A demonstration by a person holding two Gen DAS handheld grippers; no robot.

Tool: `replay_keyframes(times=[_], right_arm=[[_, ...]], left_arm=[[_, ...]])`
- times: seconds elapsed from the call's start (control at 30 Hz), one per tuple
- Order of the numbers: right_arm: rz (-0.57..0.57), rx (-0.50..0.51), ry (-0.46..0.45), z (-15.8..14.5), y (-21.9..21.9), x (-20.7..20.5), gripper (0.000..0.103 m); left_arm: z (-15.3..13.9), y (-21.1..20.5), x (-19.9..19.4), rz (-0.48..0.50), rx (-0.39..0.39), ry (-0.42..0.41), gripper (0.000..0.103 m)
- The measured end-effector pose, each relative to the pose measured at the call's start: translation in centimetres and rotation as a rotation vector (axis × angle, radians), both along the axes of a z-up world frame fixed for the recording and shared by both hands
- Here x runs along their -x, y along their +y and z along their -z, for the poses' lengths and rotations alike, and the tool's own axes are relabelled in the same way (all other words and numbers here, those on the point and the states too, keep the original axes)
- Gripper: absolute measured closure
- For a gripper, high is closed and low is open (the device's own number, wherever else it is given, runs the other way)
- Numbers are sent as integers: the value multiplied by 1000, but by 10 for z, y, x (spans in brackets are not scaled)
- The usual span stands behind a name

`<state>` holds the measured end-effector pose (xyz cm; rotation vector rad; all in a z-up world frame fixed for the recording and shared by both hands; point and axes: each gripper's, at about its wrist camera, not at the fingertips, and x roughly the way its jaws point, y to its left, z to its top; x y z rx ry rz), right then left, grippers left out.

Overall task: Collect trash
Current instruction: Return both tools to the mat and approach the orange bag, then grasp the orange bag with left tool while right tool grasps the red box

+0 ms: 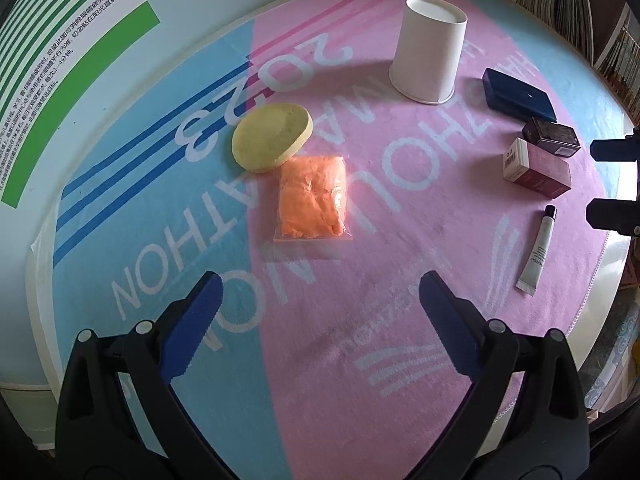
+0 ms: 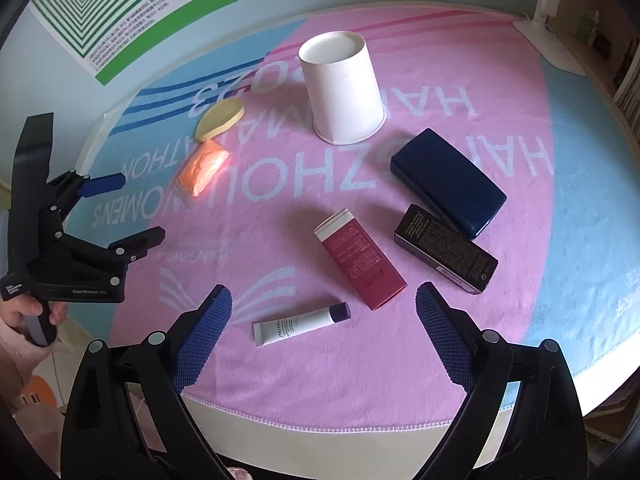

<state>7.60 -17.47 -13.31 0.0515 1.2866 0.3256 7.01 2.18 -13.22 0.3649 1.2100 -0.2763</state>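
Pink-and-blue marathon towel [image 2: 400, 380]: left gripper [image 1: 320, 296] and right gripper [image 2: 324, 306] held spread, empty; person's hand [image 2: 24, 312] caught only by right wrist view.

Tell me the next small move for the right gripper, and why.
Probably ease the open right gripper down over the white tube. It lies flat on the cloth between and just ahead of the fingertips, nearer than either box, and nothing is held yet.
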Motion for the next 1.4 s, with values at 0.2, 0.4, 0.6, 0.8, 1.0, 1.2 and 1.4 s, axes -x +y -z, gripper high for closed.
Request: replay_keyframes(times=[0.2, 0.4, 0.6, 0.8, 1.0, 1.2, 1.4], right_arm=[[-20, 22, 3, 8, 4, -8, 11], [0, 8, 8, 15, 2, -14, 11], [13, 15, 28, 28, 0, -20, 12], [16, 6, 53, 39, 0, -23, 13], [13, 2, 76, 49, -1, -27, 26], [1, 42, 74, 54, 0, -26, 41], [-30, 82, 61, 53, 3, -22, 70]], left_arm=[[6, -1, -10, 6, -4, 13, 7], [13, -2, -21, 8, 3, 37, 7], [22, -5, -35, 13, 1, 54, 7], [31, -7, -48, 15, 4, 75, 7], [42, -9, -65, 1, 28, 105, 7], [54, -11, -76, -14, 76, 151, 26], [53, -11, -75, 12, 89, 140, 56]])
